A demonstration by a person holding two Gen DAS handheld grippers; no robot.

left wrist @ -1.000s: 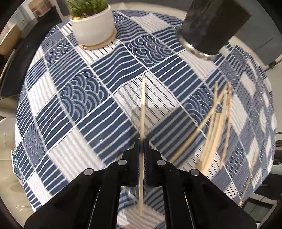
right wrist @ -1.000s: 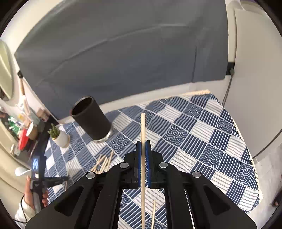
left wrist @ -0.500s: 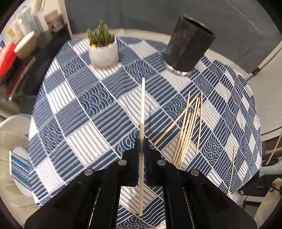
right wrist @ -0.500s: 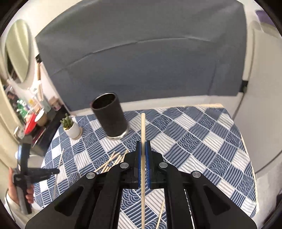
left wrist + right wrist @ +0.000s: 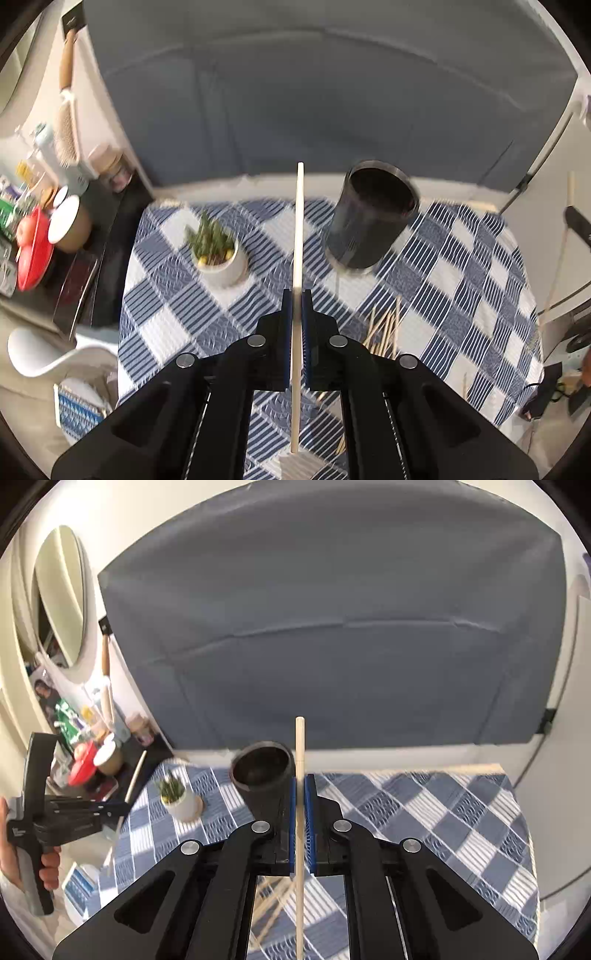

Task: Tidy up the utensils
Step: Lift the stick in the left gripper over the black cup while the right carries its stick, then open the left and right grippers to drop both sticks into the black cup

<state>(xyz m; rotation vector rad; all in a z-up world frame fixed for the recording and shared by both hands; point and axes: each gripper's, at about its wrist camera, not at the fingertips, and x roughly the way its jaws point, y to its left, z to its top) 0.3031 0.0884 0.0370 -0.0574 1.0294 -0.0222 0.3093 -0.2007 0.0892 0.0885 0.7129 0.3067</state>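
We note potted succulent (image 5: 216,247) in white pot on blue-and-white checked tablecloth (image 5: 461,280). Grey fabric backdrop (image 5: 332,627) behind. Oval mirror (image 5: 61,594) on wall; red bowl (image 5: 33,254) on cluttered side shelf.

The left tongs (image 5: 296,306) are clamped on a pale wooden chopstick (image 5: 298,229) that runs straight up past their tips. Beyond the tips, a dark cylindrical holder (image 5: 371,218) stands on the blue-and-white checked table (image 5: 461,280). Left of the holder sits a small green plant in a white pot (image 5: 218,251). Nearer than the holder, just right of the tongs, loose chopsticks (image 5: 386,326) lie bunched on the cloth. The holder and plant are blurred.
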